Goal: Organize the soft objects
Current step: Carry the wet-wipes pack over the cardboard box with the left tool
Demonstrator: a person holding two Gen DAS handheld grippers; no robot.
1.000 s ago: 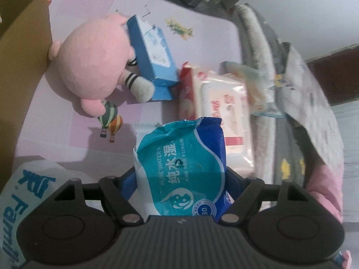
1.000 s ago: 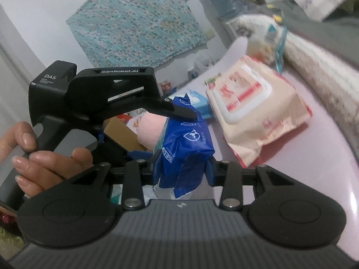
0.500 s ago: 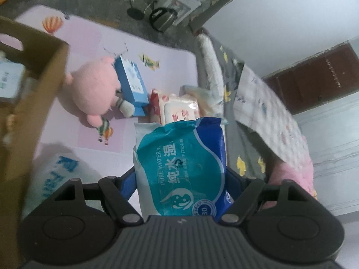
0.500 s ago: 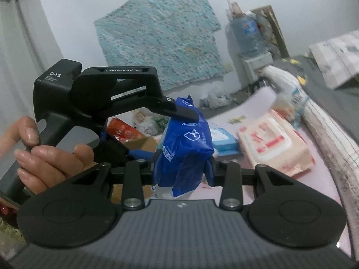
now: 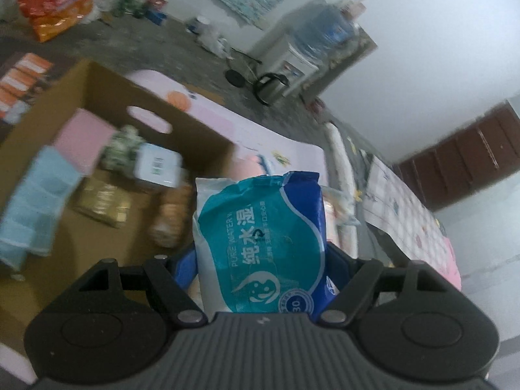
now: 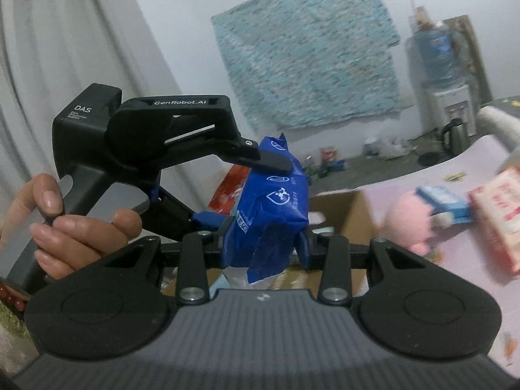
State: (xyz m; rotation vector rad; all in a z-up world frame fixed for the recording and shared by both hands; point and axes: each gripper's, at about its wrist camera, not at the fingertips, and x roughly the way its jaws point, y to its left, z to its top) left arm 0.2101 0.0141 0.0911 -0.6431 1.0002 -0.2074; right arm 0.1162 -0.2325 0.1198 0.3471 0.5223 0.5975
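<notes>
Both of your claws are clamped on the same blue-and-teal wet wipes pack point(image 5: 263, 243), held up in the air at the centre of each view. In the left wrist view your left claw point(image 5: 260, 260) grips it across its broad width, printed face toward the camera, its top edge reaching the middle of the frame. In the right wrist view your right claw point(image 6: 265, 243) pinches the pack's narrow dark-blue end point(image 6: 273, 208), and one finger point(image 6: 269, 159) of the left claw lies across the pack's top edge, with your left hand point(image 6: 74, 224) wrapped around that claw's handle at the left of the frame. Left of the pack in the left wrist view sits the open cardboard box point(image 5: 107, 97); inside it lie a folded light-blue towel point(image 5: 35, 208), a pink folded item point(image 5: 84, 139) and a white pack point(image 5: 159, 167), all blurred. At the right of the right wrist view, on the pink play mat point(image 6: 383, 195), a pink plush toy point(image 6: 409, 221) lies touching a blue tissue box point(image 6: 445, 201), with a pink-and-white wipes pack point(image 6: 497, 217) just beside it. A water dispenser point(image 5: 312, 45) stands against the far wall in the upper right of the left wrist view.
</notes>
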